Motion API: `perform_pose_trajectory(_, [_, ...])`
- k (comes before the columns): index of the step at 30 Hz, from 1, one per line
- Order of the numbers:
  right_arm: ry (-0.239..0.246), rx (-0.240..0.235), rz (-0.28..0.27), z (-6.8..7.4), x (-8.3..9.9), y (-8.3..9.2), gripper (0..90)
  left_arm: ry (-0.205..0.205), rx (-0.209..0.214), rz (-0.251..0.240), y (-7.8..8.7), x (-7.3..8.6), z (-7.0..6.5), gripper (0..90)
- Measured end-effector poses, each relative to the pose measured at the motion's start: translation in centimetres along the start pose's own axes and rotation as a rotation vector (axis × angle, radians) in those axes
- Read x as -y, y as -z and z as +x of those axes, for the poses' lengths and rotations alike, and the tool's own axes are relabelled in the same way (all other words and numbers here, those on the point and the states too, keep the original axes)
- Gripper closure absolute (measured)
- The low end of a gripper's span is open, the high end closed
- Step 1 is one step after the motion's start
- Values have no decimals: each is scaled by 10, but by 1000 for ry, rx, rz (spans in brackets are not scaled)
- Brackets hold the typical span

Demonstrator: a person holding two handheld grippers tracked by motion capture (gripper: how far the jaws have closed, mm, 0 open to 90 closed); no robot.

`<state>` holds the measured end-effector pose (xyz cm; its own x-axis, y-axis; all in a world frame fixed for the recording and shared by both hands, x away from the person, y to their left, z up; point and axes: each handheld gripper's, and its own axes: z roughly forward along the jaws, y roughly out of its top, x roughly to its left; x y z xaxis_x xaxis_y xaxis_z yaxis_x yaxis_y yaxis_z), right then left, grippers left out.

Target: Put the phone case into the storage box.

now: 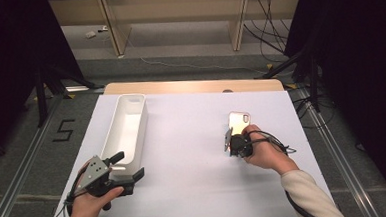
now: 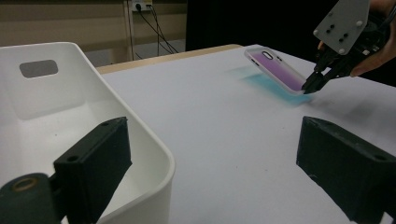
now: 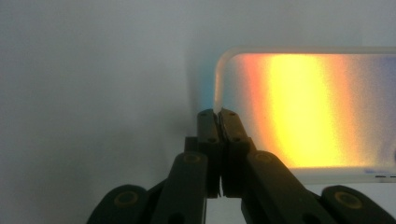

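Right tool (image 1: 231,142) clenched on the phone case (image 1: 240,122).
Case's near edge lifted, tilted; left tool (image 1: 126,167) released beside the white bin (image 1: 130,104).

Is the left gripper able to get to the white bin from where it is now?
Probably yes. The left gripper hovers open right at the near end of the white bin, with nothing between them. The right gripper is busy across the table, pinching the phone case.

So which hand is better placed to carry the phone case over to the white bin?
Probably right: the right gripper is shut on the phone case edge, one end lifted. The left gripper is open by the white bin.
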<state>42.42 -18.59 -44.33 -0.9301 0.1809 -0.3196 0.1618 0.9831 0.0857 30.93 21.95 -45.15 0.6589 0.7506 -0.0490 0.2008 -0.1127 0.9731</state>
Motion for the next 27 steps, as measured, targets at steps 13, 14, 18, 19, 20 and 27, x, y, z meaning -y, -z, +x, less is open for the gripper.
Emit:
perform_pose_trajectory(13, [0,47,-20,7,-2,9,895,12,-5,1,0,1,0,97])
perform_pose_trajectory(14, [5,53,-32,8,-3,11,895,5,-3,2,0,1,0,97])
perform_pose_trajectory(18, [12,69,-32,10,-6,13,895,2,-3,0,2,1,1,97])
perform_pose_trajectory(19, [2,65,-32,11,-7,13,895,3,-2,0,2,1,2,98])
perform_pose_trajectory(20, [18,72,-36,11,-8,14,895,3,-1,0,2,1,2,98])
perform_pose_trajectory(27, [32,91,-39,19,-15,18,894,15,-5,-4,3,1,0,101])
